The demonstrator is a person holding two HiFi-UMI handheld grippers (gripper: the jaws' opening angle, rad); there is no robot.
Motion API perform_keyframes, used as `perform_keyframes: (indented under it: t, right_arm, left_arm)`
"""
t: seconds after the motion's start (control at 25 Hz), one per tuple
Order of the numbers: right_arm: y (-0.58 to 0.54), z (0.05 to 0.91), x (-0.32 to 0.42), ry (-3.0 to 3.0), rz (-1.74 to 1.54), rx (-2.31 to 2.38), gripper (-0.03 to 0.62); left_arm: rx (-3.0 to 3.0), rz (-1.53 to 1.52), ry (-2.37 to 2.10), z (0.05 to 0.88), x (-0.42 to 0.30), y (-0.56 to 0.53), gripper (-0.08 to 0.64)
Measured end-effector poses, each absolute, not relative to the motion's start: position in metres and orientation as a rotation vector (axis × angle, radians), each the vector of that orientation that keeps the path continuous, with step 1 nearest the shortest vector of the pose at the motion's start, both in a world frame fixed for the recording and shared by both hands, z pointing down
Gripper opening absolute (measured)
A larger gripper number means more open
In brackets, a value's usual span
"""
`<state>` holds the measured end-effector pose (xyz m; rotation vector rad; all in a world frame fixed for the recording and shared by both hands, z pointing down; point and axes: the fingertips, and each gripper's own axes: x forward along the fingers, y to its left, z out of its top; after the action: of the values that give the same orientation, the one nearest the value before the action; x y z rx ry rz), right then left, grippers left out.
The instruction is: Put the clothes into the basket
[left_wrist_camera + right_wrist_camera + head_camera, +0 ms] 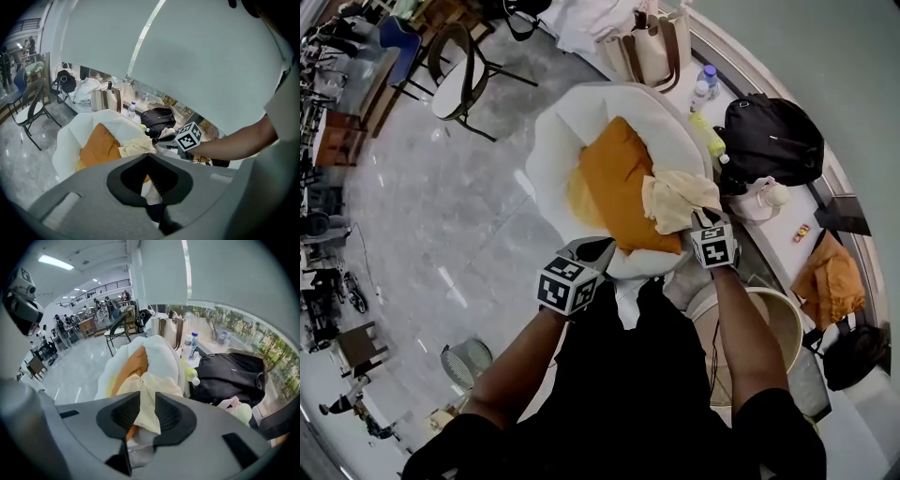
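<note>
The right gripper (143, 401) has its jaws spread partway. A pale yellow cloth (680, 199) hangs loosely in the gap between them and drapes forward over the basket's (551, 141) 4 o'clock edge. The cloth lies partly on an orange cloth (614, 183) that fills the middle of the white-lined basket. The left gripper (596, 249) hovers at the basket's 6 o'clock rim with its jaws pressed together at the tips. A black backpack (769, 141) sits on the ledge at the basket's 3 o'clock.
</note>
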<state>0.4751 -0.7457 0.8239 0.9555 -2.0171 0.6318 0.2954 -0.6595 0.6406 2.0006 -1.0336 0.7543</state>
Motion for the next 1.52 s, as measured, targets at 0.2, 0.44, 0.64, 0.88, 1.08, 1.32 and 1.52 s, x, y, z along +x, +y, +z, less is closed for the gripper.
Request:
perform_keyframes:
  t: [0.2, 0.44, 0.64, 0.88, 1.08, 1.32, 1.52]
  right_arm:
    - [-0.764, 0.861, 0.466, -1.977, 0.593, 0.908, 0.127]
    - [-0.781, 0.902, 0.454, -1.925, 0.529, 0.827, 0.164]
    - [-0.790, 0.928, 0.447, -1.882, 0.446, 0.749, 0.181]
    - [-0.800, 0.945, 0.452, -1.816, 0.345, 0.741, 0.183]
    - [-0.813, 0.937, 0.462, -1.772, 0.276, 0.819, 0.063]
    - [-0.816, 0.915, 0.473, -1.794, 0.350, 0.897, 0.041]
    - [-0.808, 0.884, 0.475, -1.866, 0.490, 0.955, 0.040]
  left_arm:
    - [1.976, 0.767, -1.030, 0.660, 0.295, -0.662, 0.000]
    - [1.934, 0.774, -1.029, 0.677, 0.293, -0.659, 0.000]
    - [1.894, 0.779, -1.042, 0.687, 0.283, -0.657, 0.002]
    - [1.874, 0.779, -1.062, 0.688, 0.273, -0.656, 0.002]
    - [1.877, 0.784, -1.060, 0.686, 0.271, -0.655, 0.002]
    - [1.907, 0.776, -1.051, 0.675, 0.275, -0.660, 0.001]
    - [1.945, 0.759, -1.040, 0.659, 0.284, -0.665, 0.002]
